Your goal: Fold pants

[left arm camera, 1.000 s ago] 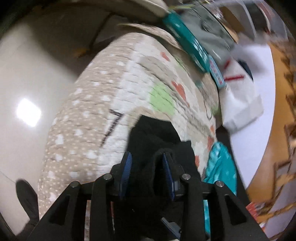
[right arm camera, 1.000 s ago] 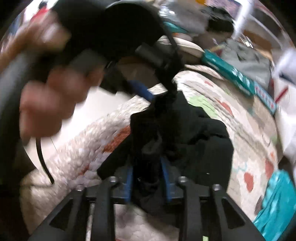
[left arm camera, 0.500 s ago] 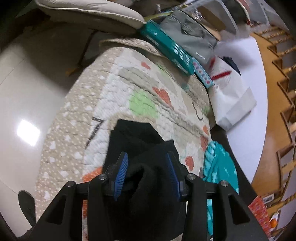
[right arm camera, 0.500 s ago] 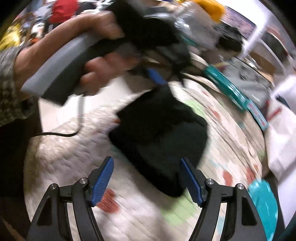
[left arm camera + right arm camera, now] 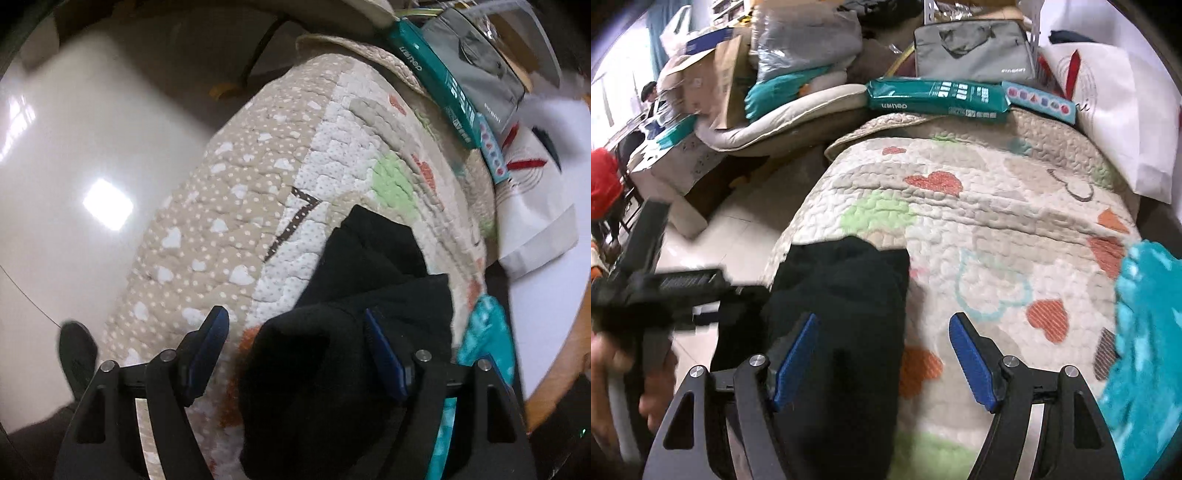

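Since half a second ago the left gripper (image 5: 295, 343) has let go: its blue pads, then pinched on the cloth, now stand wide apart with the black fleece pants (image 5: 354, 332) lying loose between them. The right gripper (image 5: 886, 347) was already spread and is spread now, but has dropped closer over the bundle.

The pants sit as a folded black bundle on the quilted heart-print blanket (image 5: 997, 206), near its 7 o'clock edge in the right wrist view, with the top layer humped, not flat. A turquoise fuzzy cloth (image 5: 1145, 332) lies at 3 o'clock, apart from the bundle. The teal Deli paper pack (image 5: 938, 99) sits at 12 o'clock, well clear.

Step in hand looks like release and tidy after a fold. To do it well:
- lift both tongs straight off, so the pads don't drag the top layer
- press the hump down at the bundle's 6 o'clock end
- check that edges line up at 12 o'clock before any further fold

Risk: fleece clings to the pads, so the fold may spring open.
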`<state>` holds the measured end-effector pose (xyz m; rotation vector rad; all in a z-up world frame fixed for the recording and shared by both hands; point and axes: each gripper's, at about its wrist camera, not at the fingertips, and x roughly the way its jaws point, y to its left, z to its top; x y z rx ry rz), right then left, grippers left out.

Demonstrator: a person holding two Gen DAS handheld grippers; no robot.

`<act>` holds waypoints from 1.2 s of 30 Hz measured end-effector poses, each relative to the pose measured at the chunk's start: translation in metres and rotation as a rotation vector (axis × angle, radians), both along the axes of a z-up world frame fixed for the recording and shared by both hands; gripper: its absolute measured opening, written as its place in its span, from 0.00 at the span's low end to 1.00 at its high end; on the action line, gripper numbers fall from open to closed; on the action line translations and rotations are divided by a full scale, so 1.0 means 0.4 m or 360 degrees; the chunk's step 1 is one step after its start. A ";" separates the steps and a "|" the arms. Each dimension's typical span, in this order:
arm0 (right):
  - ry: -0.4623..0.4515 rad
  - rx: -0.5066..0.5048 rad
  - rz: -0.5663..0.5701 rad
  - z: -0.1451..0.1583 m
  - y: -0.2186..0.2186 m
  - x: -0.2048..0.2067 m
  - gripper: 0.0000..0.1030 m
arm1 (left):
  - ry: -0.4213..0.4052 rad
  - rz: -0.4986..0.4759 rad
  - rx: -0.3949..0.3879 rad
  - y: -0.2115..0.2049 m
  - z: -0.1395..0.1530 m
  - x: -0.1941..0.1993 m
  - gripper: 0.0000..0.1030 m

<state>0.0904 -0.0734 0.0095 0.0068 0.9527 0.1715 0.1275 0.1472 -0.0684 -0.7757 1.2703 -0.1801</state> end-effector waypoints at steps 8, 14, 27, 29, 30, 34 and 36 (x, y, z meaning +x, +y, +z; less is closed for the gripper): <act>0.0350 0.0146 -0.0043 -0.114 0.004 0.168 0.30 | -0.0012 0.0142 -0.0311 0.047 0.007 0.002 0.72; 0.0325 0.0187 -0.0215 -0.119 -0.062 0.183 0.20 | -0.0095 0.0174 -0.0289 0.057 0.037 0.012 0.72; 0.0305 0.0248 -0.0301 -0.121 -0.103 0.164 0.35 | -0.0257 -0.0089 -0.0065 -0.075 0.070 0.008 0.72; 0.0290 0.0287 -0.0327 -0.115 -0.111 0.153 0.46 | -0.0221 -0.0119 0.0241 -0.093 0.063 0.013 0.72; 0.0275 0.0310 -0.0334 -0.109 -0.118 0.141 0.50 | -0.0202 -0.0119 0.0278 -0.093 0.054 0.013 0.72; 0.0229 0.0293 -0.0331 -0.091 -0.141 0.093 0.61 | -0.0042 -0.0070 0.0119 -0.058 -0.002 0.024 0.74; 0.0208 0.0278 -0.0335 -0.083 -0.166 0.057 0.62 | -0.0019 -0.0047 0.0029 -0.038 -0.010 0.025 0.74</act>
